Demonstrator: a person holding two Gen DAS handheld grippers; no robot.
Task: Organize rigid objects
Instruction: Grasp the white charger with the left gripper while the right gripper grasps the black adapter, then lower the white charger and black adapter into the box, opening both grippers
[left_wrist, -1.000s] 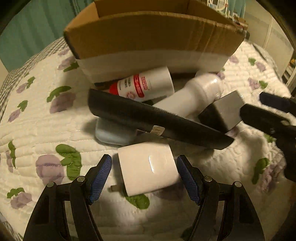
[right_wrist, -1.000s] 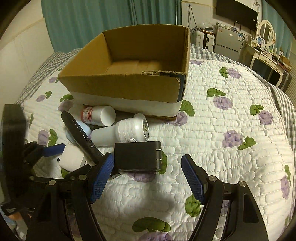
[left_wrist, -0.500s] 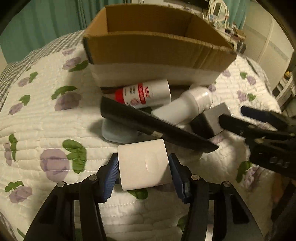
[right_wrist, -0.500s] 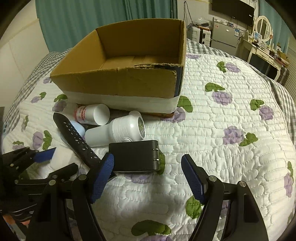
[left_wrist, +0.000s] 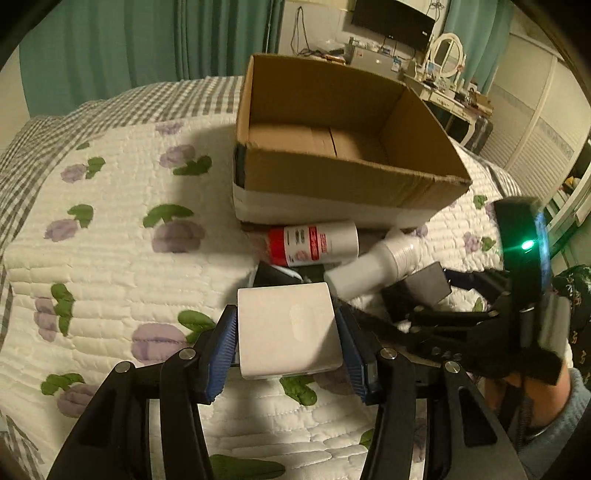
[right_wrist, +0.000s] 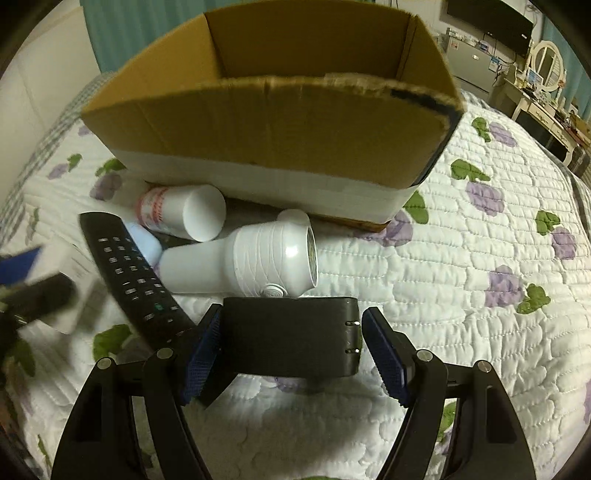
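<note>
Chargers sit in both grippers. The white charger block (left_wrist: 286, 328) is pinched between the blue-padded fingers (left_wrist: 225, 354) of the left gripper (left_wrist: 288, 350), both pads flat against its sides; it looks raised off the quilted bed (left_wrist: 110, 258), in front of the cardboard box (left_wrist: 343, 173). The black adapter (right_wrist: 290, 341) lies between the fingers of the right gripper (right_wrist: 291, 350): the left pad touches its side, while the right pad (right_wrist: 384, 354) stands just off the end with the two small metal contacts, so the fingers are spread slightly wider than the adapter rather than pressed onto it. Whether the adapter rests on the bed or is lifted cannot be told.

In the left wrist view the right gripper comes in low from the right, its body with a green light (left_wrist: 528, 243) on it, held by a hand (left_wrist: 546, 398) in a grey-blue sleeve.

Just beyond the adapter lies a white bottle (right_wrist: 240, 258) on its side, touching it or nearly so. Left of that, a black remote control (right_wrist: 133, 277) lies diagonally, and a red-labelled white bottle (right_wrist: 181, 212) lies against the box's white-taped base. The box stands open and upright on the bed, nothing visible inside.
</note>
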